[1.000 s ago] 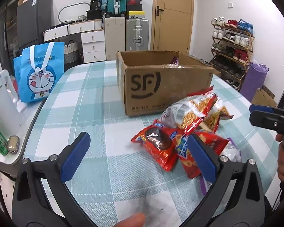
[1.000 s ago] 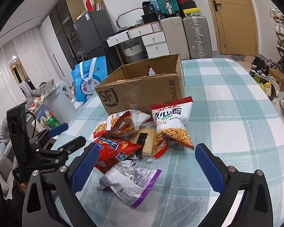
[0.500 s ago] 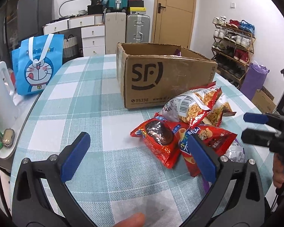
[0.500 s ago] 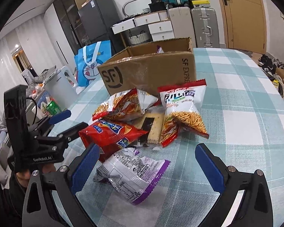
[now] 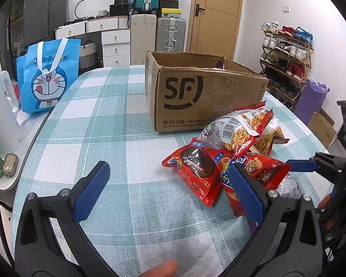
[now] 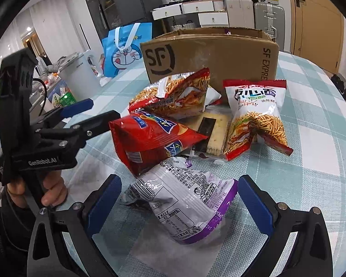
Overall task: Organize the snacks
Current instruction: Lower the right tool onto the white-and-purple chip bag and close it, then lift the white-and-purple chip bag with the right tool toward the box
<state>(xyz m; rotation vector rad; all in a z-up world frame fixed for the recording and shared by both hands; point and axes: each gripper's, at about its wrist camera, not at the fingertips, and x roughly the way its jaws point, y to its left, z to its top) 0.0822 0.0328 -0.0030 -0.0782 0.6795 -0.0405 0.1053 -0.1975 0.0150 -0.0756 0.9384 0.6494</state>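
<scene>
Sitting toward the counter's far edge is the open cardboard box; before it, the purple snack bag is lying between the right gripper's released jaws, long axis slanting across them. The left gripper is hovering released beside the red packets.

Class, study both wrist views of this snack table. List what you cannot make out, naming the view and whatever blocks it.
1. Contents of the cardboard box: both views, its walls hide all but a purple tip at the rim.
2. Cracker pack: right wrist view, mostly buried under other bags.
3. Silver-purple bag: left wrist view, behind the red bag and the left gripper.
4. Print on the silver-purple bag: right wrist view, too small to read.
</scene>
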